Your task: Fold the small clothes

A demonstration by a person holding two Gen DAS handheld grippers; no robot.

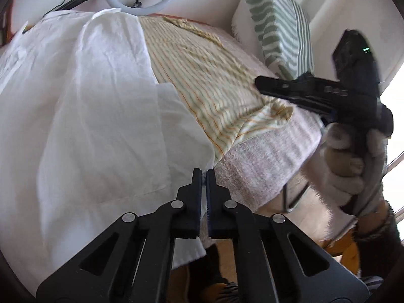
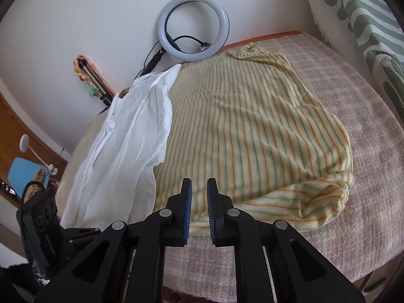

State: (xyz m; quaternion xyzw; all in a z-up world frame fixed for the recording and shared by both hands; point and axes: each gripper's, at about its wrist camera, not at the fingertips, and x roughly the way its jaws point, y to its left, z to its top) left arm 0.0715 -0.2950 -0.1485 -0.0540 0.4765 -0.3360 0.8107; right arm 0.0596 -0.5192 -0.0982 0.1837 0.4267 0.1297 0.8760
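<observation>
A white shirt (image 1: pixel 88 113) (image 2: pixel 136 126) lies spread on the left of the bed, its side overlapping a yellow striped garment (image 1: pixel 202 75) (image 2: pixel 252 126) spread flat on the right. My left gripper (image 1: pixel 204 174) (image 2: pixel 83 232) is shut, its tips at the near right edge of the white shirt. Whether cloth is pinched between them does not show. My right gripper (image 2: pixel 198 184) (image 1: pixel 260 83) hangs just above the striped garment's near hem. It is narrowly open with nothing between its pads. A hand (image 1: pixel 348 164) in a furry sleeve holds it.
A pinkish textured bed cover (image 1: pixel 265 156) (image 2: pixel 353 176) lies under both garments. A ring light (image 1: pixel 131 8) (image 2: pixel 161 30) leans on the far wall. A green-and-white patterned cushion (image 1: pixel 277 25) (image 2: pixel 366 25) stands at the right. Wooden furniture with a blue item (image 2: pixel 22 171) is at the left.
</observation>
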